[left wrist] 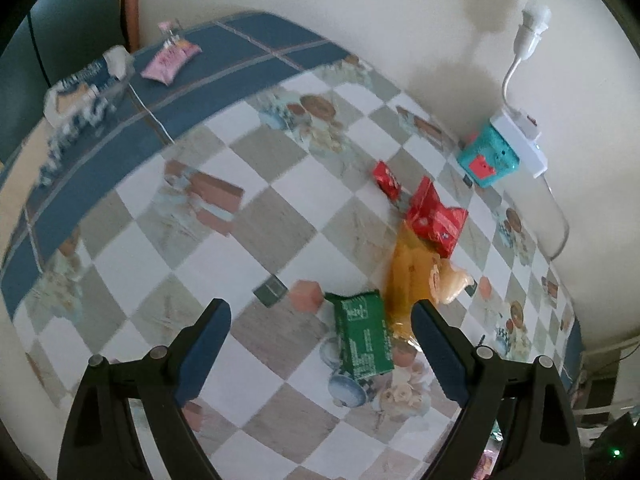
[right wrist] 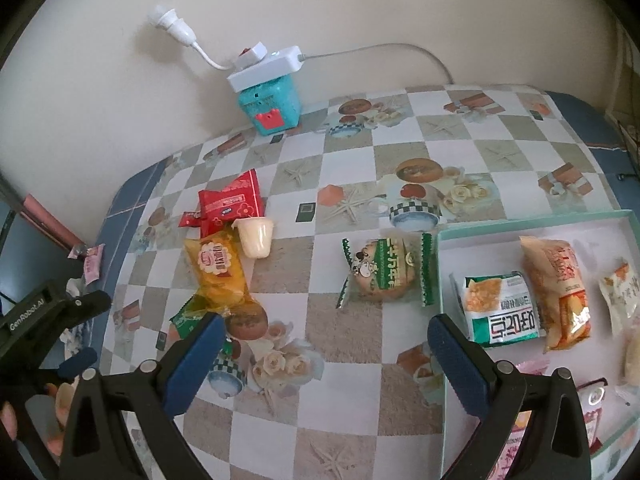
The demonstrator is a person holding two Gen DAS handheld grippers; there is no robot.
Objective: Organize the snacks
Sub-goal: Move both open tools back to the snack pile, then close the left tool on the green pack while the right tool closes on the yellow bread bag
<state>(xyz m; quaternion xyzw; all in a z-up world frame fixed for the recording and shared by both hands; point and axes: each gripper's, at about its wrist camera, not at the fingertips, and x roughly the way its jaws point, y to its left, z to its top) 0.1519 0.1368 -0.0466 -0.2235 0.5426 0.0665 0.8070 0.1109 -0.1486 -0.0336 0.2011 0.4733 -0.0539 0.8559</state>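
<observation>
We hold the left tongs [left wrist: 322, 314] spread wide above the patterned tablecloth [left wrist: 224, 240], nothing between the blue pads. A green snack packet [left wrist: 362, 334] lies just inside the right pad, touching a yellow-orange cake packet [left wrist: 404, 276] beyond it. Further ahead sit a pale jelly cup [left wrist: 452, 284], 2 red packets [left wrist: 434, 216] and a smaller red one [left wrist: 386, 177]. Far ahead to the right, a teal box [left wrist: 488, 158] with a white power strip [left wrist: 520, 136] on top stands against the wall. Far ahead to the left, a pink sachet [left wrist: 170, 58] lies on the blue border.

Our right tongs [right wrist: 324, 328] are also spread and hold nothing. Straight ahead between the pads lies a round bun in green-edged wrap [right wrist: 382, 276]. Just right of the right pad is a light green tray [right wrist: 442, 264] holding a green-and-white snack bag [right wrist: 500, 308] and an orange packet [right wrist: 560, 288], among others. The left tongs show at the far left of this view.
</observation>
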